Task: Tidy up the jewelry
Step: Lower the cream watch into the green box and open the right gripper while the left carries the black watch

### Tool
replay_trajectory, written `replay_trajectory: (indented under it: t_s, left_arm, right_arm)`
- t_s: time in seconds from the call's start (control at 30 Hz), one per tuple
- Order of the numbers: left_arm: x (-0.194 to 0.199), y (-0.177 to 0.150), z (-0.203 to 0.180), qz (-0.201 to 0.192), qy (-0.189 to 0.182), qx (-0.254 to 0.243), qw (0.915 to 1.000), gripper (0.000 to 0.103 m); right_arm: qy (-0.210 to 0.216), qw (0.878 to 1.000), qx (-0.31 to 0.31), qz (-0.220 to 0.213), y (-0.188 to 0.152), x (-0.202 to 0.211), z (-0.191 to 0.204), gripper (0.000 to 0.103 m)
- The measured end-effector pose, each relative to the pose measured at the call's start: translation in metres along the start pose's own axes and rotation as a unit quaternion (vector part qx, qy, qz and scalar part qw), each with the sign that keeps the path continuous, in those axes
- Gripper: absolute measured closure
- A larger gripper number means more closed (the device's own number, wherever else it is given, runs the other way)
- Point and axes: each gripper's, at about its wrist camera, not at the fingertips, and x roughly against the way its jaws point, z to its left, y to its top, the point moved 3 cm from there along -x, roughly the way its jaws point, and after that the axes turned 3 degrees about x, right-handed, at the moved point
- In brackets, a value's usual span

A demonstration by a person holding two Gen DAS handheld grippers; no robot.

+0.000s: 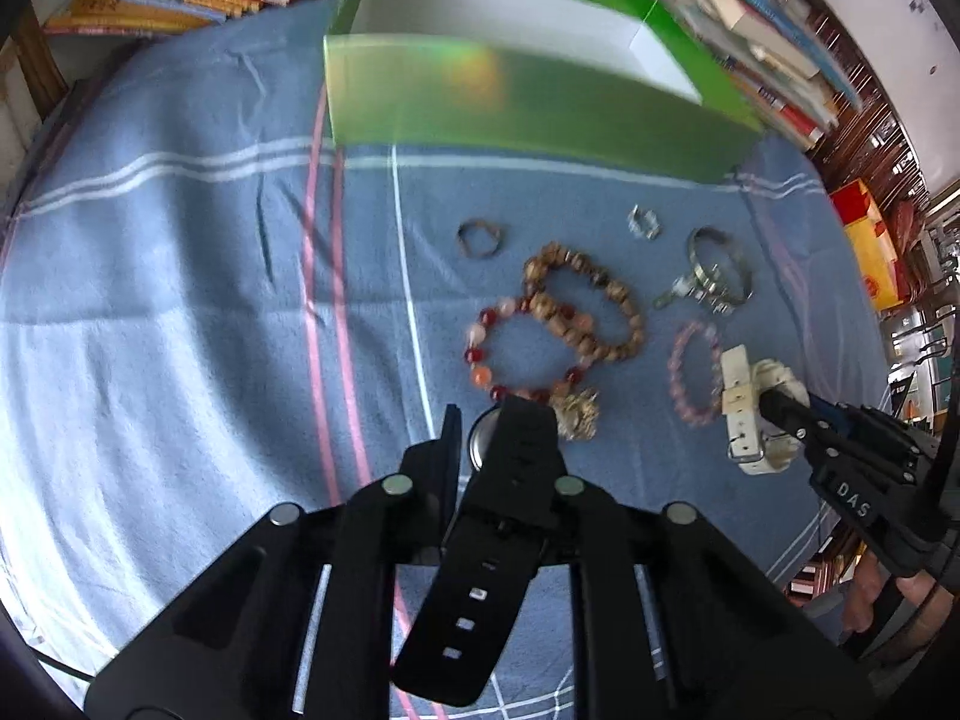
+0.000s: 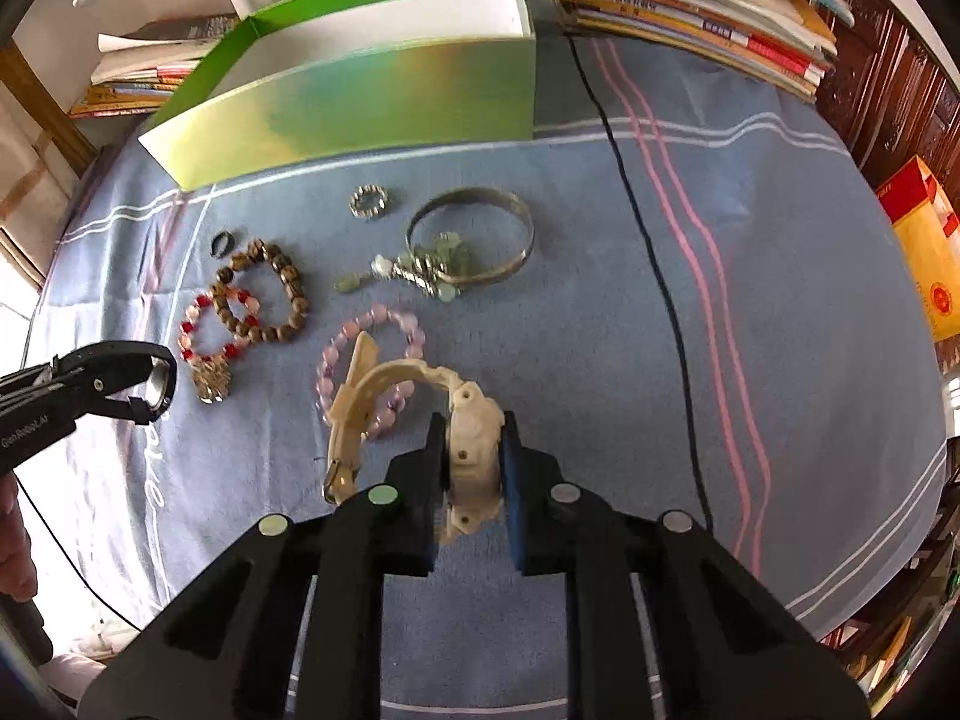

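The left gripper (image 1: 480,438) clamps a black watch (image 1: 480,540) at lower centre; the right gripper (image 2: 474,462) clamps a white watch (image 2: 468,450). Bracelets (image 2: 252,300) lie mid-frame before a green box (image 2: 360,96).

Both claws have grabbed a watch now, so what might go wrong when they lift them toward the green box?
1. The white plastic watch lies on the pink bead bracelet; its buckled strap may snag the bracelet and drag it along.
2. The left claw pinches the black rubber-strapped watch near its case, so the long strap dangles and could sweep the red-and-orange bead bracelet with its gold charm.
3. The right claw grips a rounded case that might slip.
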Motion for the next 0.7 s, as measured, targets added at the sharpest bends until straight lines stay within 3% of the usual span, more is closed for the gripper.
replay_trajectory:
  t_s: [0.3, 0.53, 0.7]
  left_arm:
    - [0.049, 0.039, -0.009, -0.056, 0.014, -0.007, 0.9983, 0.089]
    - [0.074, 0.098, -0.011, -0.113, 0.017, 0.011, 0.9934, 0.088]
    - [0.059, 0.145, -0.012, -0.139, 0.025, 0.027, 0.9896, 0.088]
  right_arm:
    - [0.013, 0.998, 0.005, -0.053, 0.033, 0.038, 0.002, 0.086]
    - [0.018, 0.988, 0.022, -0.149, 0.119, 0.06, 0.01, 0.086]
    - [0.026, 0.985, 0.013, -0.169, 0.169, 0.039, 0.013, 0.086]
